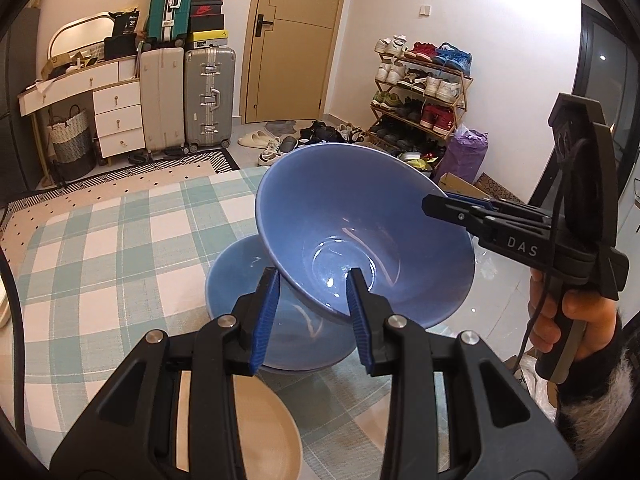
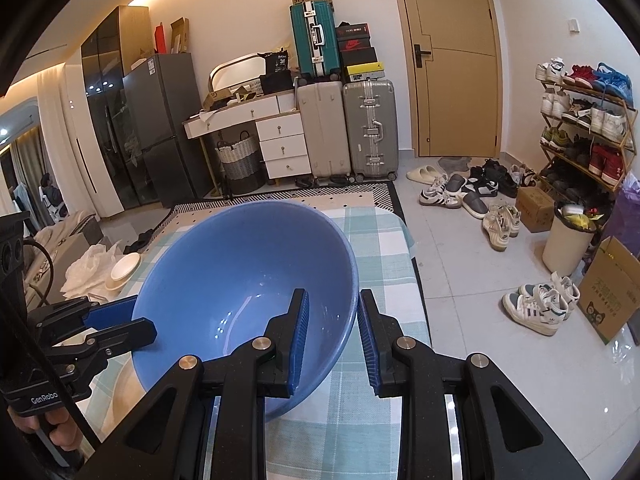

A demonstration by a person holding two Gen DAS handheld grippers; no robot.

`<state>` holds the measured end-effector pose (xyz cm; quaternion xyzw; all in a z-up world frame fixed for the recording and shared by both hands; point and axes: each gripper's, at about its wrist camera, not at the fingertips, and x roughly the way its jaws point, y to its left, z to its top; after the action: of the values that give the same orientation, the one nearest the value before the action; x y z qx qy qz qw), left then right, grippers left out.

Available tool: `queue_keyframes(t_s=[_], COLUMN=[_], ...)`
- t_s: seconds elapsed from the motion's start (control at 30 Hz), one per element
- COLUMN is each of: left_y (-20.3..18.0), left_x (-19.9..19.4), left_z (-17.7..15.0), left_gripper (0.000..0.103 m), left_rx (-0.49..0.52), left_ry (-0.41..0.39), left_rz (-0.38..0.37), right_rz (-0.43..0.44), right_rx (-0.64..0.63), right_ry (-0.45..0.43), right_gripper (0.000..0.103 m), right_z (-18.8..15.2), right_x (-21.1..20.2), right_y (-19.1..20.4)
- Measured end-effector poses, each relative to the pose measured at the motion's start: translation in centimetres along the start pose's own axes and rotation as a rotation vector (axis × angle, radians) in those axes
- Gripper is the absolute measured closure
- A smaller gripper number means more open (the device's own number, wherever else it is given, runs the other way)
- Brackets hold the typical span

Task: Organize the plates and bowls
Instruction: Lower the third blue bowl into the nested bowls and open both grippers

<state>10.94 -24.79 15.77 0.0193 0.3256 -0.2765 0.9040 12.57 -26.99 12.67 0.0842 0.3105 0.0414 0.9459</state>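
Above the table covered with a green-and-white checked cloth (image 1: 120,248), a large glossy blue ceramic bowl (image 1: 360,232) hangs tilted in the air, its open mouth turned toward both cameras. Both tongs hold it by the rim. The left gripper (image 1: 312,316) clamps the near edge, one blue ribbed pad inside the bowl and the other against its outer wall. The right gripper (image 2: 332,340) pinches the opposite side of the rim the same way, its jaws nearly together on the thin wall; in the left wrist view this tool reaches in from the right, carried by a hand (image 1: 576,320) with a furry cuff. Directly under the lifted bowl, a second blue bowl (image 1: 248,304) of the same glaze sits upright on the cloth, and the raised one is clear of it on the near side, though whether they touch farther back cannot be told. Just beside that lower bowl, toward the left camera, lies a cream-coloured round plate (image 1: 264,432), partly hidden behind the gripper's black arms. Beyond the table stand grey and teal hard-shell suitcases (image 1: 208,96), a yellow-brown door (image 1: 296,40) and a wooden shoe rack (image 1: 420,88) full of trainers.
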Motion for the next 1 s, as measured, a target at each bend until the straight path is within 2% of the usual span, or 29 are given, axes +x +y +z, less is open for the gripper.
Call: queue_keyframes(t_s=[0.57,1.0], left_y=[3.1,6.1], left_x=[3.8,7.6], left_z=[-0.5,-1.9], left_gripper=[0.073,0.073], left_rx=[-0.008,-0.015], left_ry=[0.043,0.091], left_rz=[0.065,0.090], right_rz=[0.021,0.017], right_rx=[-0.021,-0.026], right_ry=[0.061,0.125], right_gripper=[0.078,0.078], right_z=[-0.2,-1.9], right_x=[4.8,8.3], right_y=[1.7,1.8])
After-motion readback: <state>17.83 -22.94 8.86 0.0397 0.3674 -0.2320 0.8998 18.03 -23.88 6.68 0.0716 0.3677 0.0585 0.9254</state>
